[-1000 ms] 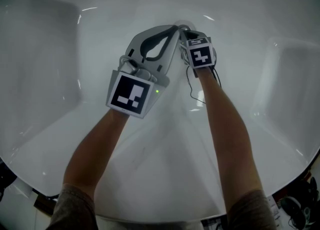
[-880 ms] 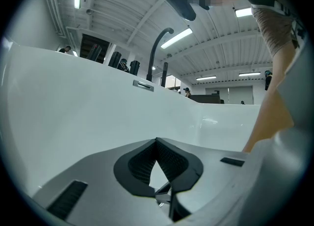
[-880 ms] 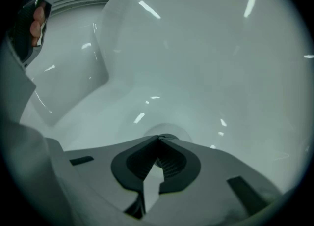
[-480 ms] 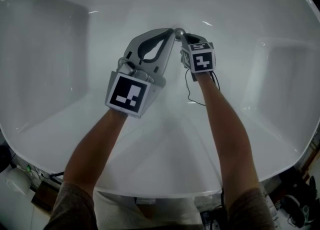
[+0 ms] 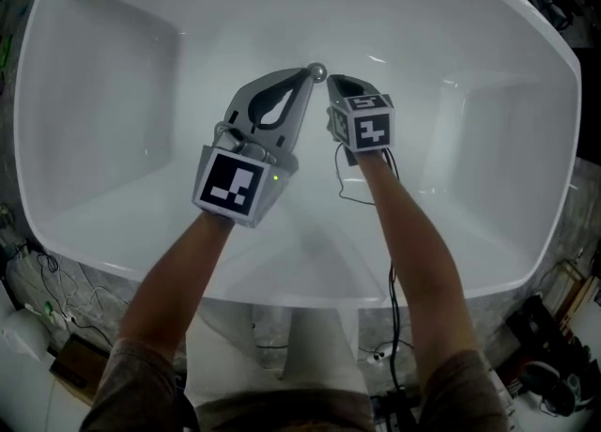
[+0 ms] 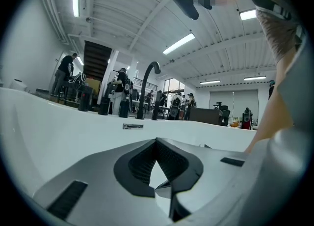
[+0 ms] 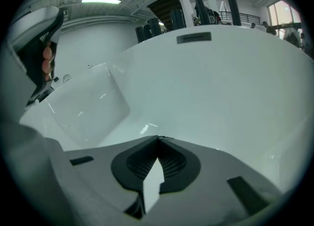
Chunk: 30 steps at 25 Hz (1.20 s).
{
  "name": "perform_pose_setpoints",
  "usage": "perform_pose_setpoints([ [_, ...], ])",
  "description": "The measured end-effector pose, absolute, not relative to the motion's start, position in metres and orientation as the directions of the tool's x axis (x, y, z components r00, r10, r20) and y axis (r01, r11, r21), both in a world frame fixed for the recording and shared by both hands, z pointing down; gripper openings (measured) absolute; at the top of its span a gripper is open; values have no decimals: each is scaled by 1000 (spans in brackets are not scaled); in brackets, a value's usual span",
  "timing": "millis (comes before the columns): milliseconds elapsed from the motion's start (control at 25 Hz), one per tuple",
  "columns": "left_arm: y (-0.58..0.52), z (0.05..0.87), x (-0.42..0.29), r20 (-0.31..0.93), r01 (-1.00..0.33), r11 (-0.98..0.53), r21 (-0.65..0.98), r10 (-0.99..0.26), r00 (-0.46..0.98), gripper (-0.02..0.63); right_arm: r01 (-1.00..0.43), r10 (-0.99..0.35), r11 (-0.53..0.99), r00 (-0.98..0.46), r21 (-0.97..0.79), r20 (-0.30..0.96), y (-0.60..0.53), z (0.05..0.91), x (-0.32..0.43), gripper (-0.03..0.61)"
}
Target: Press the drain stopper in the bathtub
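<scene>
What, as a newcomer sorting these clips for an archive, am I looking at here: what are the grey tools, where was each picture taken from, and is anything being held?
There is no robot here. A person holds a grey tool in each hand. Each tool ends in a two-fingered claw and carries a marker cube. The wide picture comes from a camera on the person's head, looking down into a white bathtub. In it the left claw and right claw point at what looks like the drain stopper, a small shiny knob on the tub floor. Whether either claw touches it cannot be told. The other two pictures come from cameras riding on the tools, each looking along its own claw. They show both claws shut with nothing between their fingers, so nothing is held.
</scene>
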<state>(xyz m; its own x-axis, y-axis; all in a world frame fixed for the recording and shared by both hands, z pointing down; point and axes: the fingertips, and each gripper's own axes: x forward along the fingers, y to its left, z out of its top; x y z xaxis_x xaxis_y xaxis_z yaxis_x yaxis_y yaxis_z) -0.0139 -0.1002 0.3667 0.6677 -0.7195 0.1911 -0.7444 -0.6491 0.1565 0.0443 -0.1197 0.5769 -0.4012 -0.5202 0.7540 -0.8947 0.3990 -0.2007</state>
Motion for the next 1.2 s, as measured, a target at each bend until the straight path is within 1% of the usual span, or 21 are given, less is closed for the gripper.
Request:
perform_pose_setpoints([
  [360,-65,271,-17,209,-762,-627,164,-733,648,3,-882,-536,416,-435,-222,723,-90,455,40,-2],
  [560,-44,217,-19,210,-782,-601,167,-753,624,3,-861,-547,454,-473,-229,691,-71,383,35,-2],
  [800,-26,164,-21,218,-802,-567,189,-772,598,3,-835,-570,497,-520,-238,636,-54,301,26,-2],
  [1200,22,67,-14,214,-797,-579,172,-767,604,3,-797,-631,567,-583,-209,512,-15,155,16,-2],
])
